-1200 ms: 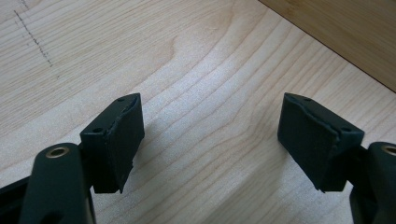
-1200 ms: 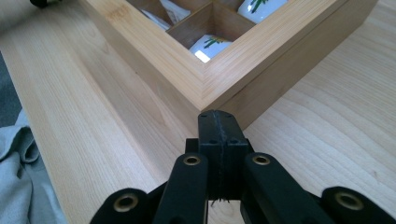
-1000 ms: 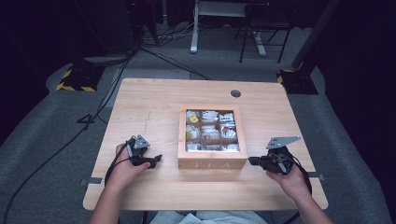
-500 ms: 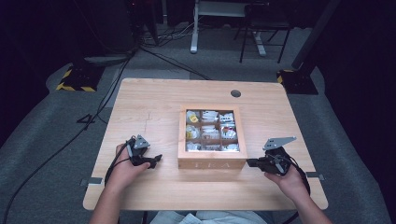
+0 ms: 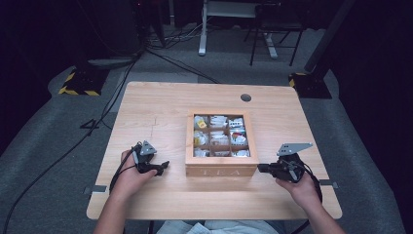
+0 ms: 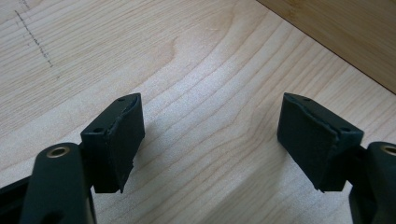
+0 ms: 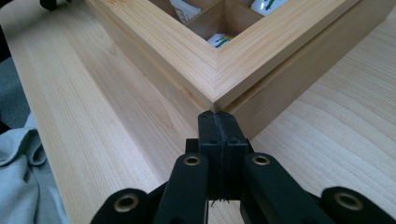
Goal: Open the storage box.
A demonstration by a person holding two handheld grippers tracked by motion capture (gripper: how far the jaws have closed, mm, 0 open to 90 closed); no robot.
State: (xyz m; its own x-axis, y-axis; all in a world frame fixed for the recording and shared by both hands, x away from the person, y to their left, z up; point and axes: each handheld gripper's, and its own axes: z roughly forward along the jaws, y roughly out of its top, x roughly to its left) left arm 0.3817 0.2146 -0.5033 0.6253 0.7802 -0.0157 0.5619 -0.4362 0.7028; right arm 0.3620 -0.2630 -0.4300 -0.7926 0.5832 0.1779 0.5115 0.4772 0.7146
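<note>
- Nothing has shifted since the earlier frames: both hands and the tea box (image 5: 221,144) lie as before.
- Tea box sits mid-worktop (image 5: 160,112), lid closed, sachets visible in its compartments through the top.
- Left gripper (image 5: 163,167) rests on the worktop just left of the box, jaws spread apart, bare wood between them.
- Right gripper (image 5: 260,168) lies at the box's near right corner, jaws clenched together on nothing, tips just short of that corner; contact cannot be confirmed.
</note>
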